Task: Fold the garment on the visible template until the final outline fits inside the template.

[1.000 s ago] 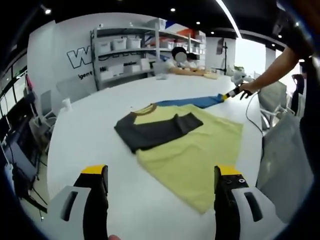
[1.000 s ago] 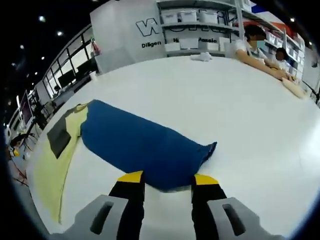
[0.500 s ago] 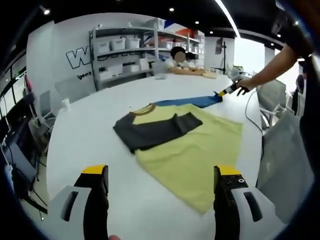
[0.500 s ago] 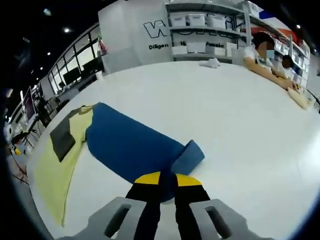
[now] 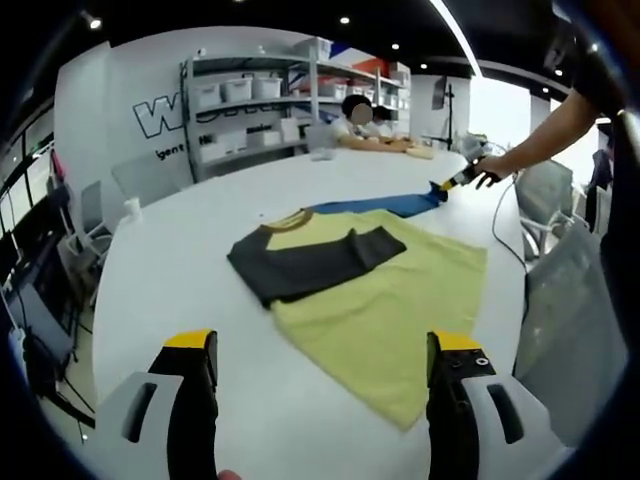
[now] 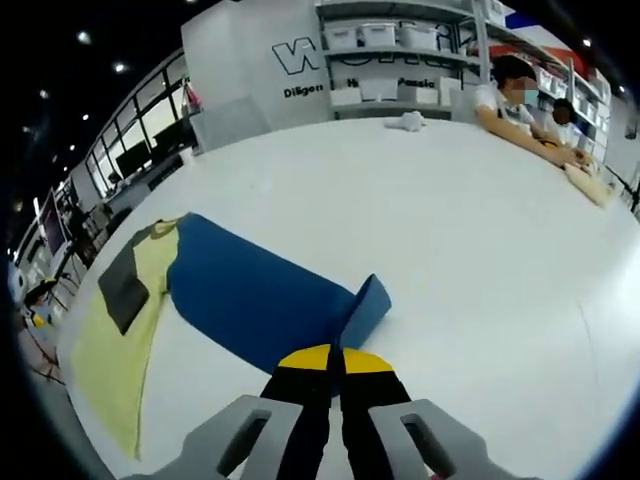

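1. Hovering low over the near end of the white table [image 5: 180,250], the left gripper [image 5: 318,345] has its jaws spread wide and holds nothing.
2. Just beyond it the garment [image 5: 400,290], a yellow-green shirt with a soft matte weave, lies flat; its dark grey sleeve [image 5: 300,262] is folded across the chest.
3. At the far side the blue sleeve [image 6: 250,295] stretches outward. The right gripper [image 6: 333,357], open over the cuff a second ago, is now pinched shut on it, and the cuff stands up in a limp fold.
4. Judgement: the grasp is secured, so folding this sleeve inward is likely the step in hand; no template outline is discernible.
5. Storage shelves [image 5: 260,100] and seated people [image 6: 520,100] occupy the background.
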### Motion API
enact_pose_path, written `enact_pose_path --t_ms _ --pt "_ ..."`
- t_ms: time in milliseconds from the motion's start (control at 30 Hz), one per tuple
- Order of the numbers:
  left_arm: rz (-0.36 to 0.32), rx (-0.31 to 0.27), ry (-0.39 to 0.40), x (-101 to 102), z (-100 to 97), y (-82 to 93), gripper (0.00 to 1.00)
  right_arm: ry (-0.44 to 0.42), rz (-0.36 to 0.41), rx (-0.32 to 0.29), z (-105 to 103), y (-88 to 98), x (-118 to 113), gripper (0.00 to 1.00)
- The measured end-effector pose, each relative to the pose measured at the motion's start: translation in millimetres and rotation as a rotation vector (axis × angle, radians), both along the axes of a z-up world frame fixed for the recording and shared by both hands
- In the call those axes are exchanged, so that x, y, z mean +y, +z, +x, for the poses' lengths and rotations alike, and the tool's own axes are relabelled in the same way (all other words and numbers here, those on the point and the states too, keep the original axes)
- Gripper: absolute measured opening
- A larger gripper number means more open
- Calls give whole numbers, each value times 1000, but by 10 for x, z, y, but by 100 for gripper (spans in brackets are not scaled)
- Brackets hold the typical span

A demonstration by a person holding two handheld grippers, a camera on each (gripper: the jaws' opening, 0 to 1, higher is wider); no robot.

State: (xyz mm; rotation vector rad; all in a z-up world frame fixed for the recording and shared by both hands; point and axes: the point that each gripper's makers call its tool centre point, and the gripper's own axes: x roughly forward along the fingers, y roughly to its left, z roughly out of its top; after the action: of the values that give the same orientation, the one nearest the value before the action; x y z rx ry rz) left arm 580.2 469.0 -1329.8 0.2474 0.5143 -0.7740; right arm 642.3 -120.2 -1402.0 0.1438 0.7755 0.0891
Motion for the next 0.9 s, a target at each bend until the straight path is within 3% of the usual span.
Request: enact_pose_path --t_ms 433,900 --pt "-10 -15 10 11 10 42 86 64 42 -62 230 371 311 0" --pt "-21 -32 22 26 -29 89 86 258 37 -161 598 920 1032 0"
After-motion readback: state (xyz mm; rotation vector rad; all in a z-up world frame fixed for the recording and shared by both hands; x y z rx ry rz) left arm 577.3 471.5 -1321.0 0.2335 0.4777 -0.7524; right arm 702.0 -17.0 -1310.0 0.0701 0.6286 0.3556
